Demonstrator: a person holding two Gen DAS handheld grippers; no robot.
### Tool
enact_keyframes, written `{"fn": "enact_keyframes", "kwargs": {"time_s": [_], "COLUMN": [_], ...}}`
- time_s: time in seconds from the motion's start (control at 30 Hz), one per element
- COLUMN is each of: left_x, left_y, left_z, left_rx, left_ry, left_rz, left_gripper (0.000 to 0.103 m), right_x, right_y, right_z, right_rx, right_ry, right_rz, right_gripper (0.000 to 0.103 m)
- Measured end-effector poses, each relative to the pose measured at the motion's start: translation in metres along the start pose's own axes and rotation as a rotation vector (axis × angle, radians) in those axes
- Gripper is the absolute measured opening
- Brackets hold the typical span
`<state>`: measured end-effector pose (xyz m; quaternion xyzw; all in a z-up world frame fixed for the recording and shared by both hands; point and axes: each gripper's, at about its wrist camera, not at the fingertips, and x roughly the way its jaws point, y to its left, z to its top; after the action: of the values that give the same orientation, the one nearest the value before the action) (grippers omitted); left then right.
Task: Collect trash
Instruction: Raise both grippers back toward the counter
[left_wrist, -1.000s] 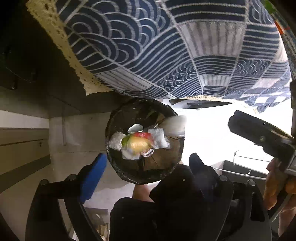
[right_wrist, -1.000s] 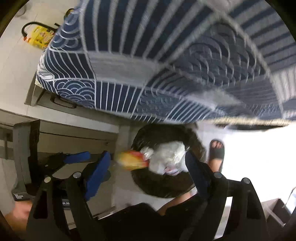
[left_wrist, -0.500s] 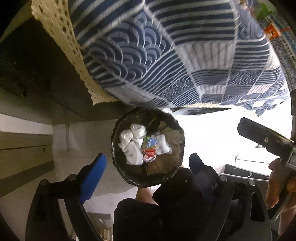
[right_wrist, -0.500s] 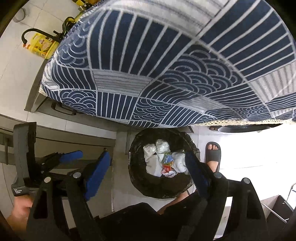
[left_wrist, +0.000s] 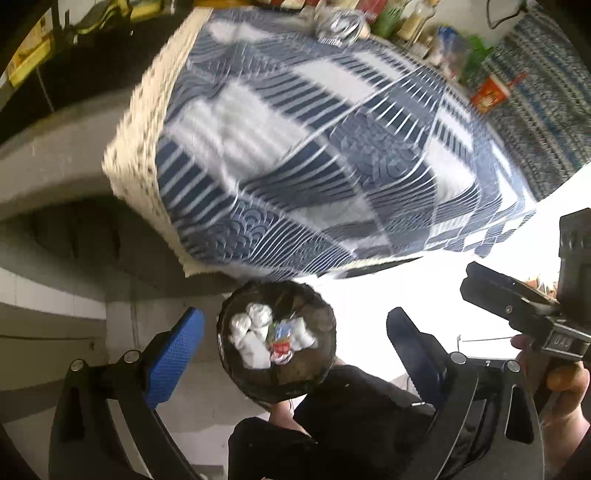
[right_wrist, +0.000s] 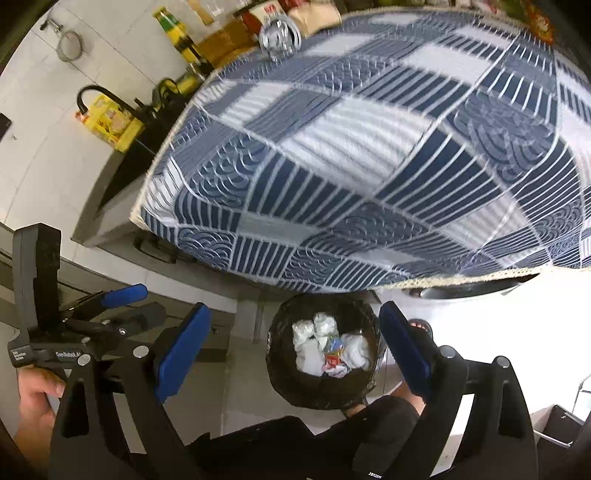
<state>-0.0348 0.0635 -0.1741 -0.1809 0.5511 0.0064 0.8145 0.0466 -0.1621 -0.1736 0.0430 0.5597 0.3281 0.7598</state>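
A round black-lined trash bin (left_wrist: 277, 339) (right_wrist: 323, 350) stands on the floor below the table edge. Inside lie crumpled white tissues (left_wrist: 247, 332) (right_wrist: 308, 339) and a red and blue wrapper (left_wrist: 282, 338) (right_wrist: 334, 352). My left gripper (left_wrist: 293, 347) hangs high above the bin, its jaws still opening with nothing between the blue pads. My right gripper (right_wrist: 295, 347) is also above the bin, jaws opening and empty. The right gripper (left_wrist: 524, 314) shows at the right of the left wrist view; the left gripper (right_wrist: 81, 325) shows at the left of the right wrist view.
A table under a blue and white patterned cloth (left_wrist: 314, 147) (right_wrist: 369, 155) fills the upper view, with a glass jar (right_wrist: 279, 35), bottles (right_wrist: 181, 40) and packets along its far side. A person's dark trouser legs (right_wrist: 332, 435) and a sandalled foot (right_wrist: 419, 326) are beside the bin.
The yellow-red wrapper and white tissues dropped from the jaws into the bin. Both grippers have since risen and tilted up, so the bin looks smaller and the tabletop has come into view.
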Motion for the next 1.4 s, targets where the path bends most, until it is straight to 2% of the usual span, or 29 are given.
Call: {"fn": "enact_keyframes", "kwargs": {"time_s": [0.5,0.7,0.97,1.0,1.4], "left_x": [-0.066,-0.081,-0.079,-0.078,-0.056], "left_y": [-0.032,-0.044,-0.064,-0.067,-0.097], "left_z": [0.038,0.064,0.101,0.106,0.179], "left_rx": [0.083,0.096,0.1,0.104,0.079], "left_ry": [-0.14,-0.191,-0.21,-0.211,-0.225], "left_rz": [-0.042,-0.047,-0.035,-0.032,0.023], "left_gripper": [0.096,0.096,0.096,0.096,0.096], "right_x": [-0.091,-0.113,-0.122,-0.122,-0.115], "right_y": [0.024,0.029,0.016,0.014,-0.016], "right_z": [0.03,0.054,0.093,0.098,0.173], "right_rx": [-0.044,-0.129,-0.162,-0.167,-0.206], "right_ry": [-0.203,-0.247,-0.27,-0.268,-0.259], "right_rz": [-0.01,-0.064,-0.045,-0.042,0.01], "right_gripper": [0.091,0.091,0.091,0.1,0.099]}}
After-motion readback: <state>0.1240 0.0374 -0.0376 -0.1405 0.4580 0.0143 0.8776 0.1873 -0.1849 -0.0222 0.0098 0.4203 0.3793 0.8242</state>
